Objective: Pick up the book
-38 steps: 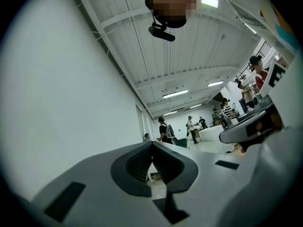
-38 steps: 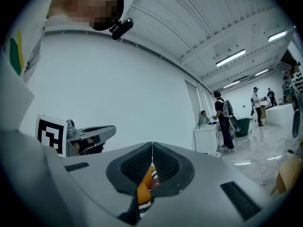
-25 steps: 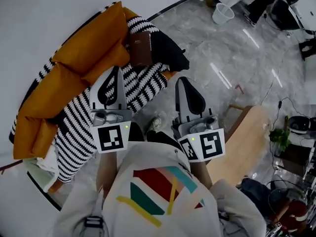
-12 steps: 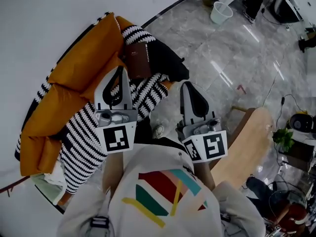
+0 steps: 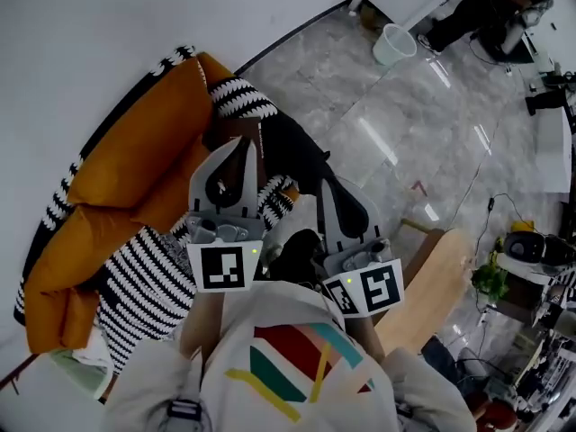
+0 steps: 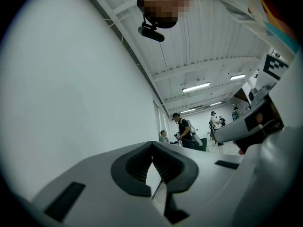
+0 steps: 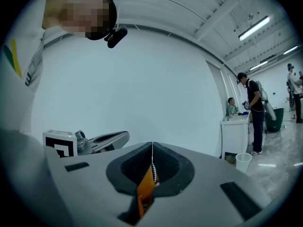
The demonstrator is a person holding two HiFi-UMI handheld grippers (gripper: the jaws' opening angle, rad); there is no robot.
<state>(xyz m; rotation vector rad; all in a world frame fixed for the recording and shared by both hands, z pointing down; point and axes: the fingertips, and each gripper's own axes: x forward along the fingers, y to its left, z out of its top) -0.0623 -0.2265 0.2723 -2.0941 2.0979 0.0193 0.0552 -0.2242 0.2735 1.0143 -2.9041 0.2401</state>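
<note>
Orange sofa (image 5: 126, 169) against white wall. Striped blanket (image 5: 148, 273) draped over seat. Left gripper (image 5: 241, 144): jaws pressed together, nothing between, held over sofa's far end. Right gripper (image 5: 329, 184): jaws pressed together, nothing between, alongside left. Brown book (image 5: 229, 130) on sofa's far end, partly hidden behind left gripper's tip.

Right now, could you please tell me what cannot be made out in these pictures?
1. Book, head view: its near part lies behind the left tongs, and the cover print is too small to read.
2. Both gripper views: the book is outside the frame. The right one shows only a sliver of orange sofa behind the shut right tongs.
3. People, left gripper view: too small for detail.
</note>
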